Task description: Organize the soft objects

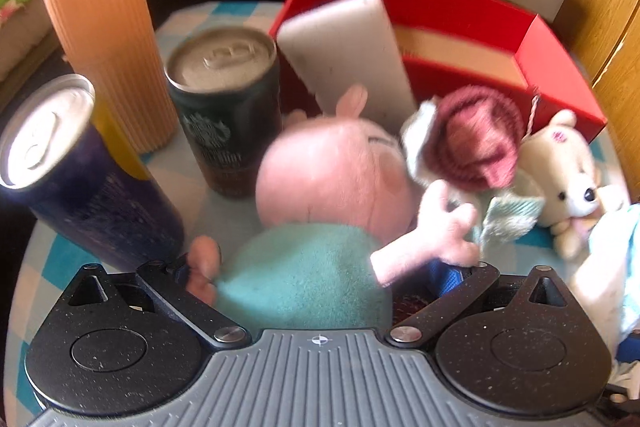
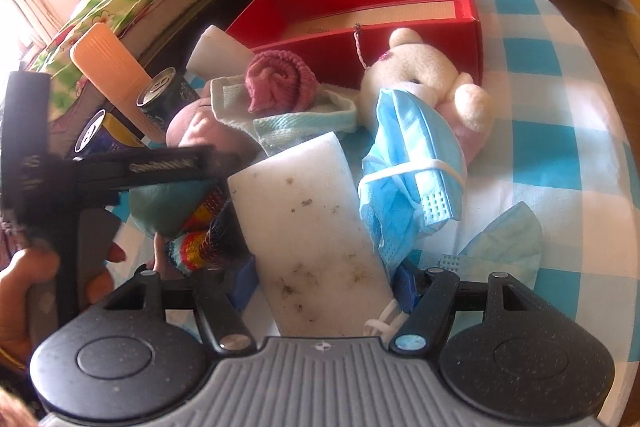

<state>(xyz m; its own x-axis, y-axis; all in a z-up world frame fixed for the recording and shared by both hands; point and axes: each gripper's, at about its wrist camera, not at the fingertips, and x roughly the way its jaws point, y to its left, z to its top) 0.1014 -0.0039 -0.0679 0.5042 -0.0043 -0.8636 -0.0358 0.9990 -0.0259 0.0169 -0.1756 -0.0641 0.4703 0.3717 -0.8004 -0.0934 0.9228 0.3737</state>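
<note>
My left gripper (image 1: 320,279) is shut on a pink pig plush in a teal dress (image 1: 320,227), held by its body; the plush hides the fingertips. My right gripper (image 2: 324,283) is shut on a white sponge block (image 2: 312,227), tilted up and dirty. A red box (image 1: 460,39) stands behind, open on top; it also shows in the right wrist view (image 2: 360,11). A second white sponge (image 1: 348,47) leans at the box's left wall. A rolled maroon and mint towel (image 1: 472,139), a white bear plush (image 1: 564,163) and a blue face mask (image 2: 412,155) lie in front of the box.
Two drink cans (image 1: 224,99) (image 1: 80,171) and a ribbed orange cup (image 1: 96,11) stand at the left on the blue-checked tablecloth (image 2: 560,107). A striped knitted piece (image 2: 200,243) and a second light-blue mask (image 2: 504,243) lie near my right gripper. The left gripper's handle (image 2: 60,179) crosses the right wrist view.
</note>
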